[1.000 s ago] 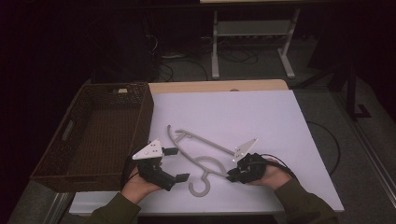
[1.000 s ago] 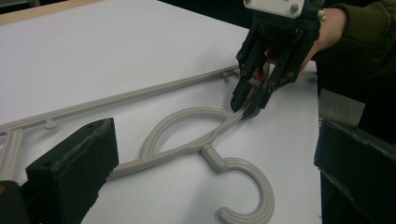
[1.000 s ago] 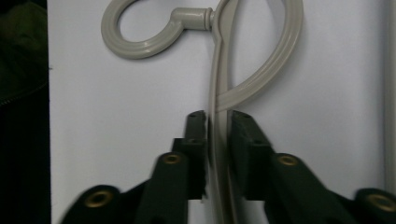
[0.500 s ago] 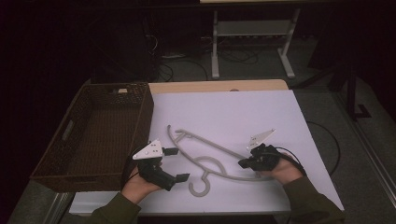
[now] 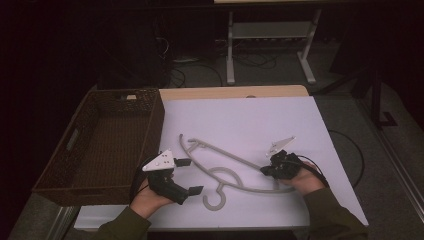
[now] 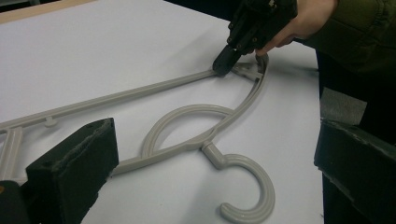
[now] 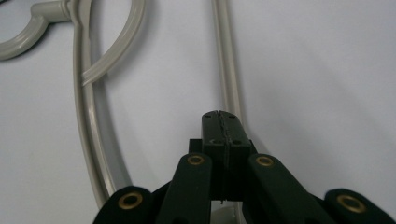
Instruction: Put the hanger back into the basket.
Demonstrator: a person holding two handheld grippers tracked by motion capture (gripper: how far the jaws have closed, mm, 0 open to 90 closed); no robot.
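Right tongs (image 5: 266,170) have just closed, jaws pressed together on the bar at the right end of the grey hanger (image 5: 225,172), which lies flat mid-table (image 5: 250,120), shifted right; left tongs (image 5: 186,176) hang spread, idle—a lift looks likely.

left claw (image 5: 189,176): jaws wide apart | right claw (image 5: 263,170): jaws pressed together

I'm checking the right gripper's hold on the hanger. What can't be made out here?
- Right gripper view: hanger bar vanishes under the shut right gripper; a pinch cannot be confirmed.
- Left gripper view: hanger's far end cut by the left edge.
- High view: basket interior too dark.
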